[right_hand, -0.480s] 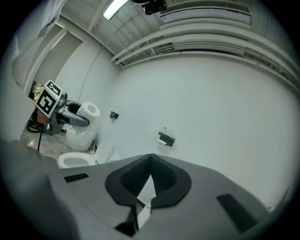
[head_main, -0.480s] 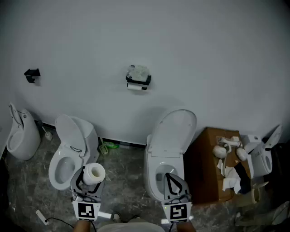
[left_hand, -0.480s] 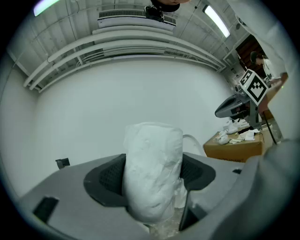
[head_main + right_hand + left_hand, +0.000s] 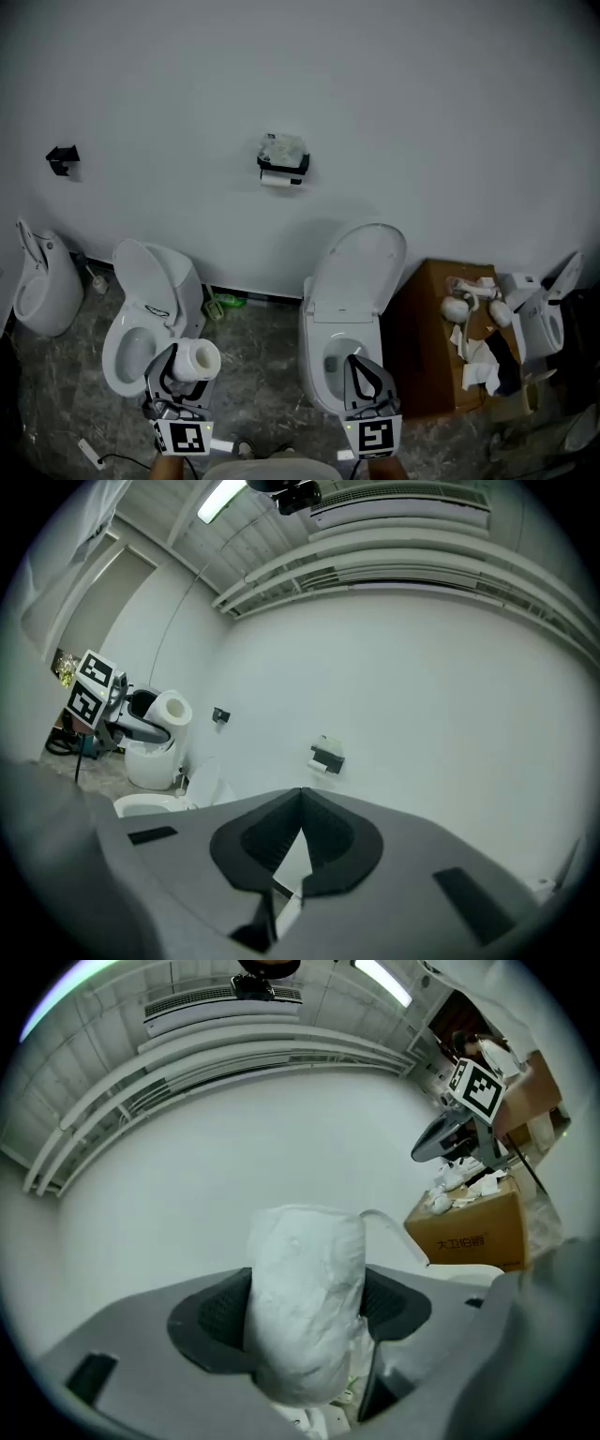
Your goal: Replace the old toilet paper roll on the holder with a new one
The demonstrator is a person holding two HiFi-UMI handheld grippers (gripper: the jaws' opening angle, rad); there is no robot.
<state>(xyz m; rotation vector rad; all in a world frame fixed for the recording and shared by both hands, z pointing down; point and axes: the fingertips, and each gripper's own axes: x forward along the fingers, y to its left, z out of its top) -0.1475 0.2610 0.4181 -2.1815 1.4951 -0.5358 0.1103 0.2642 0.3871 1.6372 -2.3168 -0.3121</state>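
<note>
A black holder [image 4: 283, 165] hangs on the white wall with a thin old roll [image 4: 276, 179] under it and crumpled paper on top; the right gripper view shows the holder [image 4: 327, 757] small and far off. My left gripper [image 4: 190, 360] is low at the left, shut on a full new toilet paper roll [image 4: 196, 359]. That new roll [image 4: 305, 1307] stands between the dark pads [image 4: 211, 1321] in the left gripper view. My right gripper [image 4: 365, 377] is low at the right, shut and empty, its tips meeting [image 4: 300, 794].
Two open toilets [image 4: 150, 309] [image 4: 352, 300] stand below the wall, a urinal-like fixture [image 4: 37, 281] at the far left. A cardboard box [image 4: 441, 328] with rags sits at the right beside another white fixture [image 4: 539, 314]. A small black hook [image 4: 64, 157] is on the wall.
The view has shifted slightly; both grippers sit a little lower in the head view. The new roll stays in the left gripper.
</note>
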